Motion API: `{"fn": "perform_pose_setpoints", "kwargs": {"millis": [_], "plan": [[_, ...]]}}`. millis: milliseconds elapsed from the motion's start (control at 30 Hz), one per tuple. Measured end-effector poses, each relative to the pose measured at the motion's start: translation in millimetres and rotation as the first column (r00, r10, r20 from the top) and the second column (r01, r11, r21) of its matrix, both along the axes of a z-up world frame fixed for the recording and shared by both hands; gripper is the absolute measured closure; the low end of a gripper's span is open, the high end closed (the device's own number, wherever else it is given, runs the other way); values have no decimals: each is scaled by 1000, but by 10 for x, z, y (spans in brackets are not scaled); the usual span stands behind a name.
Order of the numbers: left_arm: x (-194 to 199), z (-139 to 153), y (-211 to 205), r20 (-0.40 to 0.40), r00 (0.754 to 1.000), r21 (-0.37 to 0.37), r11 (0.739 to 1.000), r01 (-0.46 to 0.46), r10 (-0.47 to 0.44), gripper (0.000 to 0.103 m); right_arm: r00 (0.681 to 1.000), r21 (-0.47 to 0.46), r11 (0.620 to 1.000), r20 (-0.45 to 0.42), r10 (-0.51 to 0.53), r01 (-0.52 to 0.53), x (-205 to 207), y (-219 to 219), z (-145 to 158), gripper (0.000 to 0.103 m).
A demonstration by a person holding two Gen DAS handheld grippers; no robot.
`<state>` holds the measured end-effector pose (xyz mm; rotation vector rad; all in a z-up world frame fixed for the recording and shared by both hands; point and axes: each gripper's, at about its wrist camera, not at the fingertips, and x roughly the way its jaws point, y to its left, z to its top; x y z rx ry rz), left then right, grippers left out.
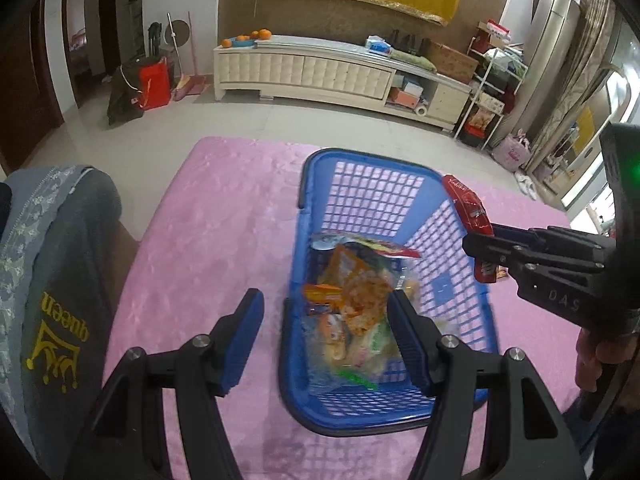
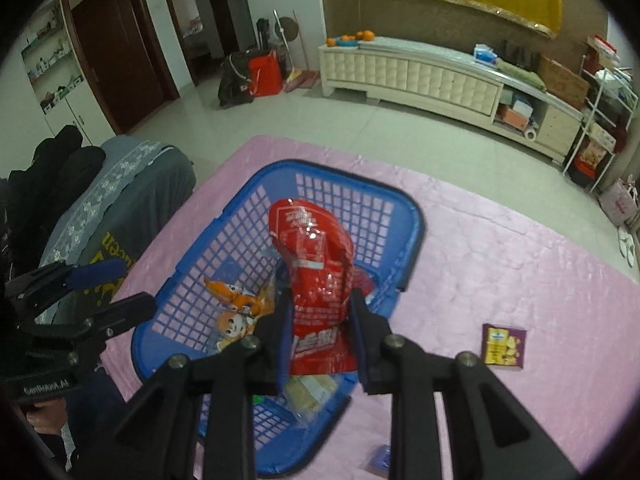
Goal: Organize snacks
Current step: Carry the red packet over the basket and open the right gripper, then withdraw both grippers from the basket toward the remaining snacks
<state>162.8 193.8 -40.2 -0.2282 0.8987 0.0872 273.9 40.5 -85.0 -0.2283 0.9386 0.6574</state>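
purple packet [image 2: 382, 460] cut off by frame edge, basket snacks [image 1: 352, 316] blurred

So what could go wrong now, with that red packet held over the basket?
The right hand-held gripper pinches only the red packet at its lower end, so it might slip out early. The packet hangs near the blue basket wall and could land on the pink cloth instead.

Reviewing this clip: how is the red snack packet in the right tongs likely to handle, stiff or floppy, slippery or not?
Probably floppy: the red snack packet bends over above the right tongs rather than standing straight. Its glossy film shows bright glare, so it may slip between the pads. It looks light, a thin pouch held over the blue basket by its lower part alone.
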Motion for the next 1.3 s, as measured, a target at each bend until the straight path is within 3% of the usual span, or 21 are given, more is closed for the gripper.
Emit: {"fn": "perform_pose_setpoints", "kwargs": {"millis": [367, 500, 633, 1167, 1300], "plan": [[64, -201, 137, -26, 999, -62, 998, -20, 19, 41, 1000, -63, 998, -13, -16, 15, 119, 126, -223, 68], [59, -216, 108, -35, 999, -57, 998, -20, 18, 41, 998, -123, 992, 57, -22, 29, 53, 178, -205, 44], [41, -210, 87, -40, 999, -61, 998, -19, 16, 41, 997, -110, 994, 79, -19, 28, -15, 169, -142, 23], [-83, 52, -290, -7, 1000, -13, 1000, 24, -24, 41, 996, -61, 996, 51, -66, 70, -131, -302, 29, 19], [-69, 108, -462, -10, 999, 15, 999, 46, -46, 32, 996, -38, 997, 54, -69, 71, -164, -512, 89, 19]]}}
